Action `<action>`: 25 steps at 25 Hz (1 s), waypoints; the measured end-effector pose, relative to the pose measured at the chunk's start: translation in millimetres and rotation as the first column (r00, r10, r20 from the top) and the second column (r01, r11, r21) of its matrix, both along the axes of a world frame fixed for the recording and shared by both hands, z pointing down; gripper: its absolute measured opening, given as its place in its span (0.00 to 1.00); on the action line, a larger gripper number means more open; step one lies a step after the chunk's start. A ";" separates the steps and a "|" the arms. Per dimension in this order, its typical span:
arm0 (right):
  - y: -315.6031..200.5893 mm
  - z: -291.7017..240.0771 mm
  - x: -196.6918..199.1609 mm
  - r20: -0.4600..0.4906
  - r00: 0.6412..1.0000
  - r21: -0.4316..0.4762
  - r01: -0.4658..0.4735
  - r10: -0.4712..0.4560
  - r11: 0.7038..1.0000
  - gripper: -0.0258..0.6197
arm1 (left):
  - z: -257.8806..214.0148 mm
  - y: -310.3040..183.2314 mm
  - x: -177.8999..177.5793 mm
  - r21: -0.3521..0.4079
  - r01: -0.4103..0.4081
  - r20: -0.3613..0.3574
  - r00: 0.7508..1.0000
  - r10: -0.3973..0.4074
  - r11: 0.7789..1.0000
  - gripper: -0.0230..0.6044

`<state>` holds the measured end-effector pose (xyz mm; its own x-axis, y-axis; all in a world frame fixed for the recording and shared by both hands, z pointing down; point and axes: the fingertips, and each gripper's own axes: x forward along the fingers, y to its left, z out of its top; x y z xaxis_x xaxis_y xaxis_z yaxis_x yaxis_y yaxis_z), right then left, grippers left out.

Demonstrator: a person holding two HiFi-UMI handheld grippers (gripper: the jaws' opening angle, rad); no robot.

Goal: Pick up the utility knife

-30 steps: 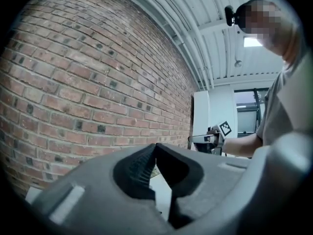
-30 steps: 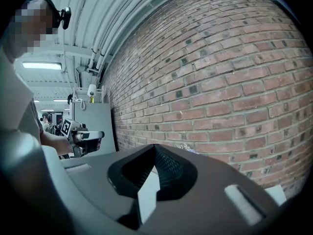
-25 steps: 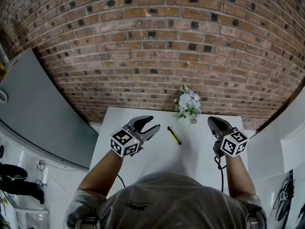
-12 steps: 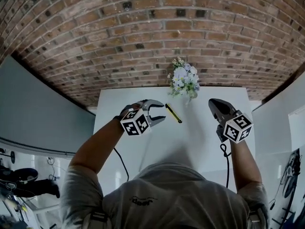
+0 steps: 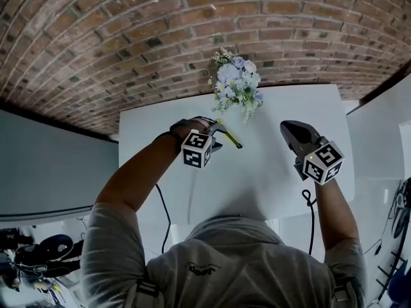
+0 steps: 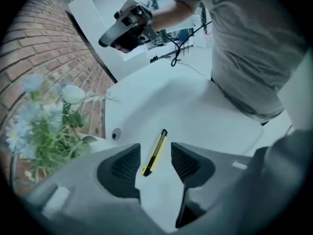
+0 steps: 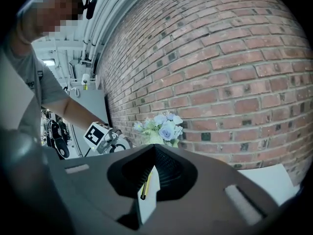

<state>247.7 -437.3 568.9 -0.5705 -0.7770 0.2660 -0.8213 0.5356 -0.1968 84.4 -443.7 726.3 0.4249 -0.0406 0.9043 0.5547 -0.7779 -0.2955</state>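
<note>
Left gripper view: left gripper [image 6: 155, 158], jaws just opening wide, straddles the utility knife [image 6: 159, 143], untouched on the surface [image 6: 195, 106]; right gripper [image 7: 154, 153] closed, empty.

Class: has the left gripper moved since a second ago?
Yes: the left gripper moved right to the knife; its jaws, just opening wider, now straddle it.

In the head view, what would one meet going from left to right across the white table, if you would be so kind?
left gripper → utility knife → right gripper. The flowers span the knife's stretch of the picture, so they are left out of the order.
</note>
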 end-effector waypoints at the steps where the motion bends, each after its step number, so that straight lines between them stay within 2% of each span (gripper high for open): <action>1: -0.2 7.1 2.8 0.001 1.000 -0.003 -0.003 0.003 1.000 0.05 | 12.9 -1.7 1.8 0.006 -0.029 0.028 0.999 0.029 1.000 0.36; 6: -8.4 33.2 18.5 0.003 1.000 -0.019 -0.019 0.019 1.000 0.05 | 66.9 -16.4 10.4 0.023 -0.141 0.150 0.979 0.136 0.990 0.36; 14: -17.0 60.4 36.7 0.018 0.999 -0.039 -0.036 0.037 0.999 0.05 | 121.7 -32.9 16.1 -0.007 -0.229 0.273 0.936 0.222 0.973 0.36; 18: -15.3 70.1 41.8 0.027 0.999 -0.055 -0.041 0.043 0.998 0.05 | 138.3 -31.8 13.7 -0.057 -0.261 0.327 0.907 0.265 0.964 0.36; 22: -11.3 73.3 44.9 0.033 0.999 -0.067 -0.041 0.043 0.997 0.05 | 143.4 -28.5 11.0 -0.153 -0.244 0.376 0.882 0.285 0.958 0.31; 23: -10.6 74.1 46.0 0.034 0.998 -0.068 -0.043 0.046 0.997 0.05 | 142.7 -28.8 11.9 -0.172 -0.227 0.386 0.880 0.278 0.959 0.30; 24: -9.7 74.8 47.0 0.035 0.998 -0.070 -0.047 0.049 0.996 0.05 | 142.0 -29.1 13.3 -0.184 -0.209 0.392 0.880 0.267 0.960 0.23; 25: -8.5 75.7 48.1 0.037 0.998 -0.072 -0.051 0.054 0.996 0.05 | 141.5 -29.5 14.8 -0.188 -0.191 0.393 0.884 0.252 0.963 0.22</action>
<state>295.8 -445.8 644.6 -0.5406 -0.7860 0.2999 -0.8388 0.4757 -0.2649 99.2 -473.2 867.8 -0.0021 0.1504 0.9886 0.7648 -0.6367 0.0985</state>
